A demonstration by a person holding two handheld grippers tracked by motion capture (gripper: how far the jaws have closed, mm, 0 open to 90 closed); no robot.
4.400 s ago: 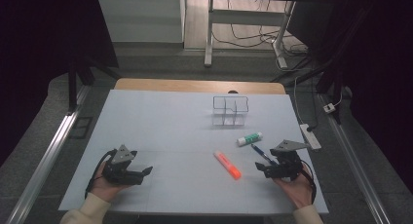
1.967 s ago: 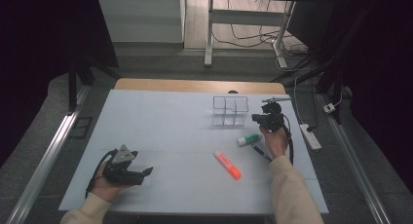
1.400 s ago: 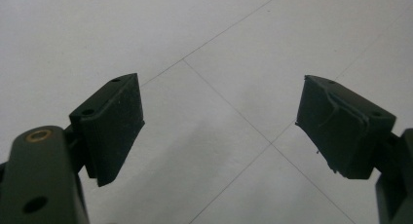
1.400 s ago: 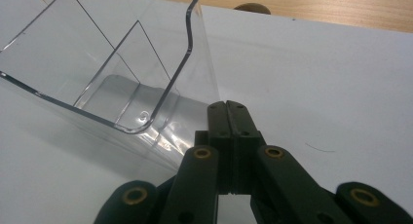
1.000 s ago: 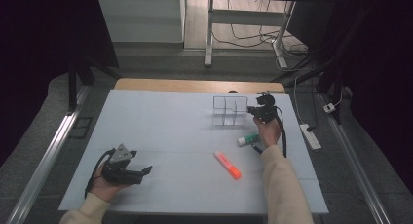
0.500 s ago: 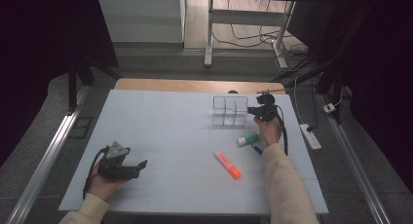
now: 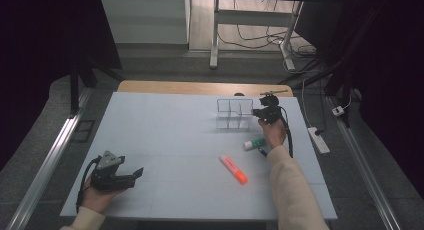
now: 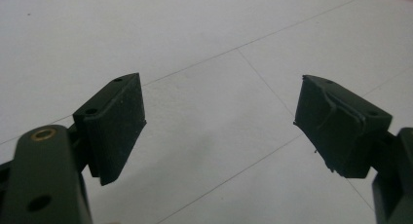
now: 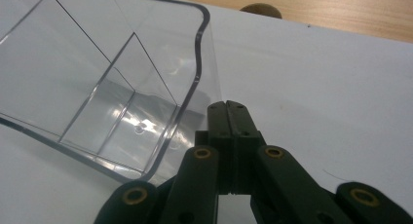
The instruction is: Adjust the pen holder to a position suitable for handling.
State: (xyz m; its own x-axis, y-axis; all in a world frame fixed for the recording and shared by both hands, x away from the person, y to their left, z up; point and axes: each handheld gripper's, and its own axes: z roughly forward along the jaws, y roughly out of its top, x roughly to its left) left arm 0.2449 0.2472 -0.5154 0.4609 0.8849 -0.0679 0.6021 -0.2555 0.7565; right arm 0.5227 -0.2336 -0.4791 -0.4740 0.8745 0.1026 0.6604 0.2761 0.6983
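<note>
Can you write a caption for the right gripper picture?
Right gripper, jaws shut, beside the clear plastic organizer on the white table.

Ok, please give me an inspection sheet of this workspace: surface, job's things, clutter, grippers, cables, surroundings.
Surface: pale table top, faint seam lines, wooden strip along the far edge.
Job's things: clear organizer with dividers, compartments empty; orange highlighter, green-capped white tube and a dark pen lie near it.
Clutter: nothing seen.
Grippers: right gripper shut, beside the organizer's wall; left gripper open, low over the near left of the table.
Cables: one trails from each gripper; more on the floor behind.
Surroundings: power strip at right, metal frame behind.
</note>
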